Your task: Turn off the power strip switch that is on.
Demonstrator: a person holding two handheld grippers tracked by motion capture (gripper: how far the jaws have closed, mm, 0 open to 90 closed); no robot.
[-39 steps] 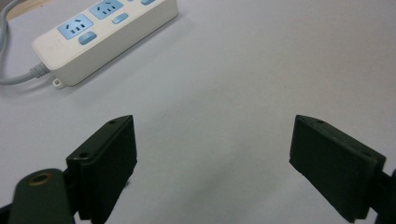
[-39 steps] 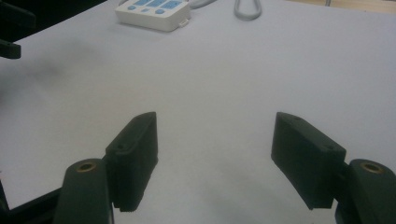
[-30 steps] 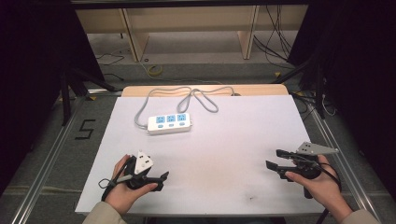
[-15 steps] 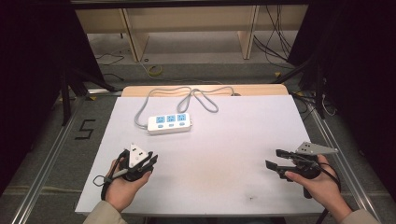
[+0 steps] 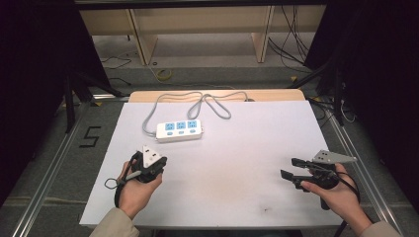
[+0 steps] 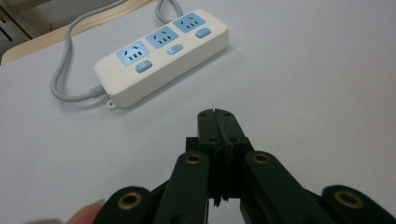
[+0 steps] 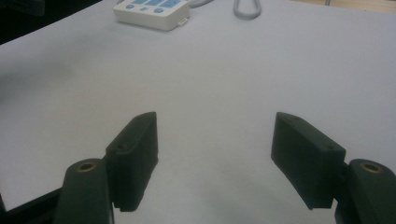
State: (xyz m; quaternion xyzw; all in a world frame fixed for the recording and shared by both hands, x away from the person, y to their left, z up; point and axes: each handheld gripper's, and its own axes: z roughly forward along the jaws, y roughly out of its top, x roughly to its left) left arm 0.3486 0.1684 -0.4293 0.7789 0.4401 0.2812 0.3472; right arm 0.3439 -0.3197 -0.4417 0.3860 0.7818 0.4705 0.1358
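Left tool [image 5: 157,163] sat at the lower left of the high view, over the white surface [image 5: 237,148], jaws fully together with nothing between them; they had just been closing. In the left gripper view my left tool [image 6: 217,114] had its two black tips pressed flat against each other at lower centre, pointing toward the power strip [image 6: 163,53] in the upper left of that frame, near it but apart, clear surface [image 6: 303,93] between.

Power strip [image 5: 180,130] lay flat at upper centre-left of the high view, three blue sockets facing up, its grey cable [image 5: 197,101] looping behind it toward the far edge.

Right tool [image 5: 292,168] was at the lower right of the high view, jaws spread wide and holding nothing. Right gripper view showed my right tool [image 7: 215,149] with bare surface [image 7: 215,84] between its tips, and the power strip [image 7: 152,11] well apart at the top left of the frame
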